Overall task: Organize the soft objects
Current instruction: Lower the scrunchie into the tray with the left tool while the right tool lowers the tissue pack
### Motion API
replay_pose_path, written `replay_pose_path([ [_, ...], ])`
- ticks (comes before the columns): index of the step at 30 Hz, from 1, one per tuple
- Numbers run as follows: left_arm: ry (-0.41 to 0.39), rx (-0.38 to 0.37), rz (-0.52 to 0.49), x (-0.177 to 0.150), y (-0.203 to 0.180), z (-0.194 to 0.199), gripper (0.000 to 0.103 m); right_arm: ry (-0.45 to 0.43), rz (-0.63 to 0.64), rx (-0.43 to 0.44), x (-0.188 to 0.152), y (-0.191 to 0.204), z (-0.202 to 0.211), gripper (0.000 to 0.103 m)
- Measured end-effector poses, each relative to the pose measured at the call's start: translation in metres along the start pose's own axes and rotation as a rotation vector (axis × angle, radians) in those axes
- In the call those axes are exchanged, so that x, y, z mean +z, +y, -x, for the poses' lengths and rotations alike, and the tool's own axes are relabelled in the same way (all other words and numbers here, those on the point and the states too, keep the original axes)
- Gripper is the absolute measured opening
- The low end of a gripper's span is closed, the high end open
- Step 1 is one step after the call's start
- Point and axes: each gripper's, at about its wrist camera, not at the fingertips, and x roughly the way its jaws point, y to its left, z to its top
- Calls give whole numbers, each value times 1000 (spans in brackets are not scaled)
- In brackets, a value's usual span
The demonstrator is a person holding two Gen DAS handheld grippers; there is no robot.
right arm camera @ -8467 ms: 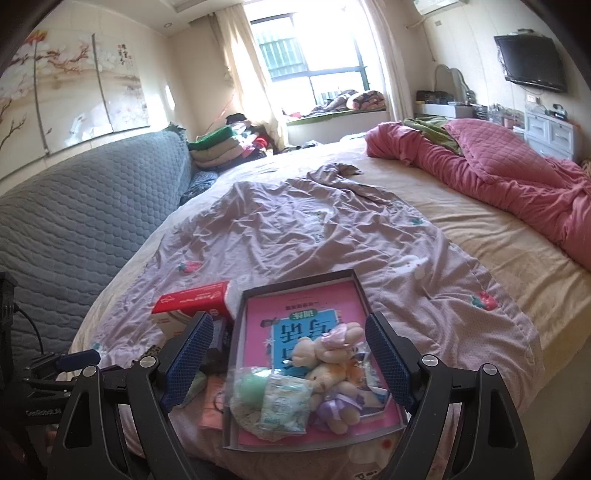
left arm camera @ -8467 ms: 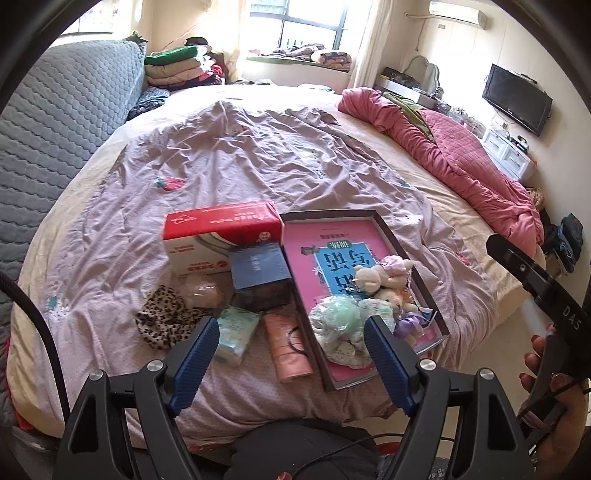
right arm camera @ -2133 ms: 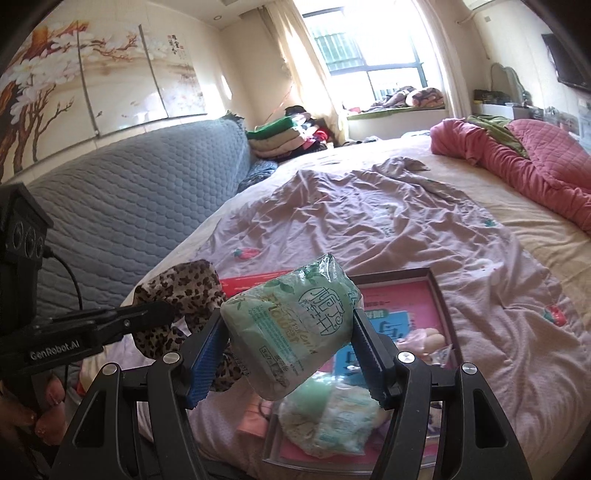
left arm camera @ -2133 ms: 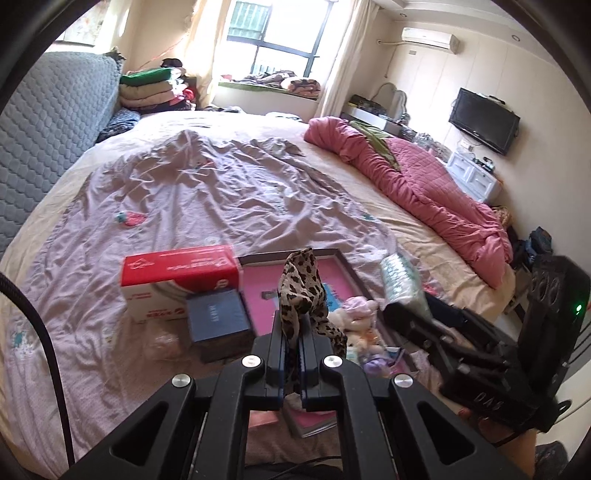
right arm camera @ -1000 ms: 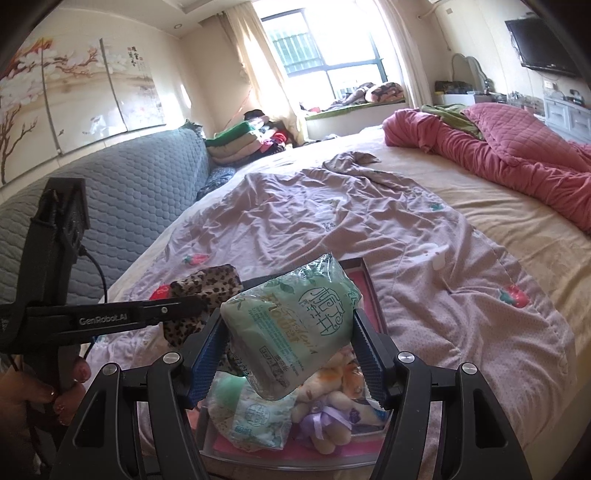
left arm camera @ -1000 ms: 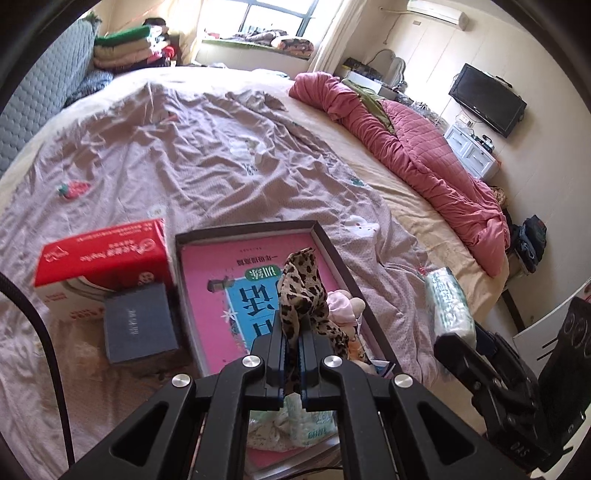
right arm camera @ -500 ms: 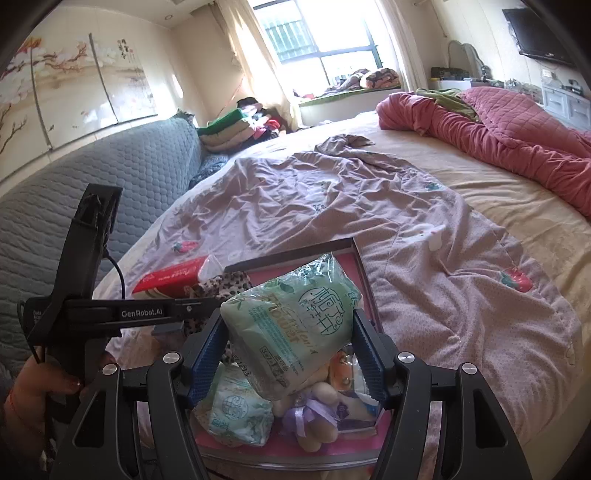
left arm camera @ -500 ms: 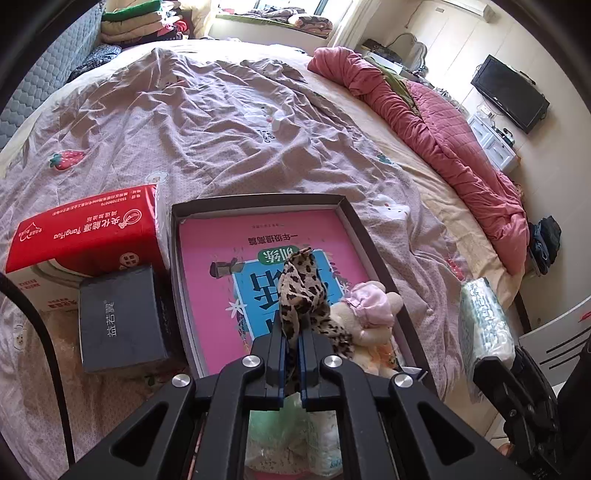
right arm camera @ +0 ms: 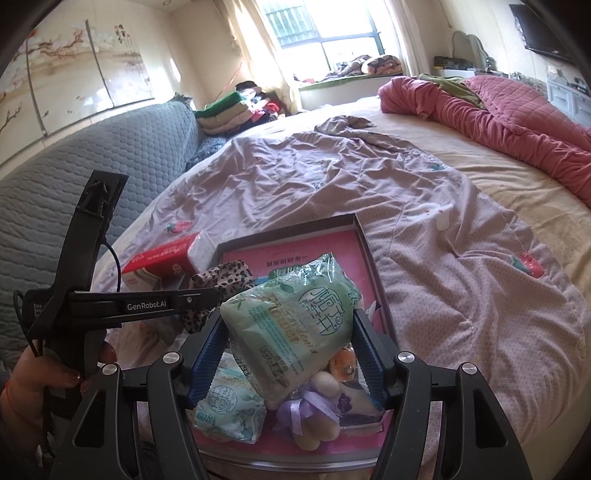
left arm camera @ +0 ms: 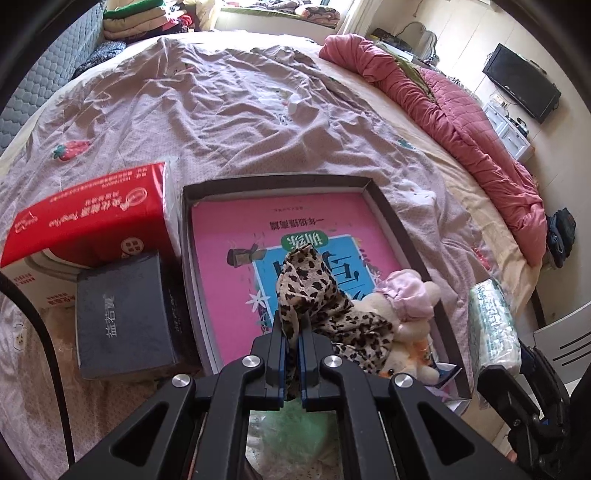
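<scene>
Bed, tray (left arm camera: 406, 236) near edge: left gripper (left arm camera: 291, 343) clamps scrunchie (left arm camera: 314, 291), right gripper (right arm camera: 291, 354) grips tissue pack (right arm camera: 291, 325); both due for release into tray.

Red tissue box (left arm camera: 88, 221) on lilac sheet (left arm camera: 229, 110), just left of tray. Dark grey box (left arm camera: 125, 314) in front of it, touching. Rumpled pink quilt (left arm camera: 461, 125) along bed's right side. Black TV (left arm camera: 521, 83) on wall above white drawers (left arm camera: 509, 131). Grey quilted headboard (right arm camera: 85, 162) at left, blossom painting (right arm camera: 74, 70) above it. Folded clothes pile (right arm camera: 236, 110) at corner beyond headboard. Bright window (right arm camera: 332, 22), bedding heaped on sill (right arm camera: 369, 66). White chair (left arm camera: 565, 347) at bed's right edge.
</scene>
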Motion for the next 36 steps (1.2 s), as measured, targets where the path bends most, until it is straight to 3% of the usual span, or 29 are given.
replay_pose_path([
  [13,19,-17,42,-3,11,-14,5,76,-7,-40,-15,-5,-33,68],
  [36,17,-17,76,-2,20,-19,5,70,-7,-53,-23,-7,-46,71],
])
